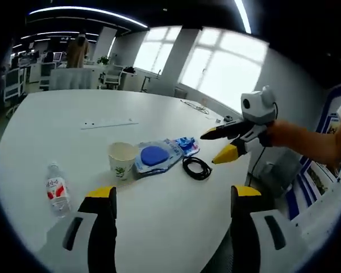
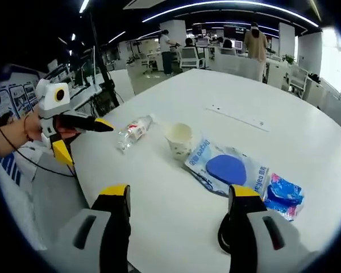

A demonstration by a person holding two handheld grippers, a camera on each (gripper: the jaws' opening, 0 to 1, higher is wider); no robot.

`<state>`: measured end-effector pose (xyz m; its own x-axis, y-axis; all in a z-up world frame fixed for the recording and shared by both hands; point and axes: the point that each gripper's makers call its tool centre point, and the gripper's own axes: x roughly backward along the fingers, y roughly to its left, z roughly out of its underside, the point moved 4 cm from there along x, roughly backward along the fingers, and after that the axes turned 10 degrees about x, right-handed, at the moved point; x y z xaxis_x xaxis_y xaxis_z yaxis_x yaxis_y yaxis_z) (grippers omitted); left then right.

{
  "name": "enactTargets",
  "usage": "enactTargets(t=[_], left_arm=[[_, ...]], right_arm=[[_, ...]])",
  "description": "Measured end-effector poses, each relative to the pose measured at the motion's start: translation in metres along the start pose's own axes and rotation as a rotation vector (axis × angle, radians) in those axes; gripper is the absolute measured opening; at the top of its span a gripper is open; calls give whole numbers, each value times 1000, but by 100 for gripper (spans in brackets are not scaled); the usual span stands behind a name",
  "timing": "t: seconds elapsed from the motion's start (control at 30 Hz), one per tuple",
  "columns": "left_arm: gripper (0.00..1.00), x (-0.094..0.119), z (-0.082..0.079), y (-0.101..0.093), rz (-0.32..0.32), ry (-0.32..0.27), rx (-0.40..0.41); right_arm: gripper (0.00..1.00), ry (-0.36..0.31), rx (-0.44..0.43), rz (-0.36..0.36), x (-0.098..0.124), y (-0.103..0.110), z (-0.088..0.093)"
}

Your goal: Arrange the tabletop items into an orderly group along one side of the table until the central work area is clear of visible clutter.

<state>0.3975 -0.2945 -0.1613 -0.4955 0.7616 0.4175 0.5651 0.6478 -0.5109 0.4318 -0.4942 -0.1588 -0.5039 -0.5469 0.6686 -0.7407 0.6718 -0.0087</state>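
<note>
Left gripper (image 2: 79,136) jaws parted wide, empty, hovering off table edge near bottle (image 2: 134,130). Right gripper (image 1: 220,145) likewise open, empty, above cable (image 1: 196,168). Bottle clear, red label, lying on side, long axis pointing toward cup (image 2: 179,139). Cup upright, beside pouch (image 2: 227,170) with blue disc. Small blue packet (image 2: 284,195) touching pouch. All on white table (image 2: 238,102).

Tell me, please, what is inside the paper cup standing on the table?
The paper cup stands upright beside the clear bag. Its pale inner wall shows near the rim, nothing rising above it; the bottom is hidden by the wall.
</note>
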Motion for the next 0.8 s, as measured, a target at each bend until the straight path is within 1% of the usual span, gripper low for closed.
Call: enactTargets(t=[0.1,0.2,0.43,0.6,0.8], left_arm=[[84,9,0,6,-12,-9,10],[84,20,0,12,-22,-21,16],[84,44,0,31,-49,-36,24],[84,55,-1,42,-61,-47,31],[83,67,-2,55,-69,-56,37]], right_arm=[[69,-8,12,-14,-8,8,-10],[69,-5,27,-25,-14,14,-16],[69,-17,44,-55,-32,29,-36],[68,-23,64,-78,-46,41,-52],[67,-41,56,-108,-64,52,-72]])
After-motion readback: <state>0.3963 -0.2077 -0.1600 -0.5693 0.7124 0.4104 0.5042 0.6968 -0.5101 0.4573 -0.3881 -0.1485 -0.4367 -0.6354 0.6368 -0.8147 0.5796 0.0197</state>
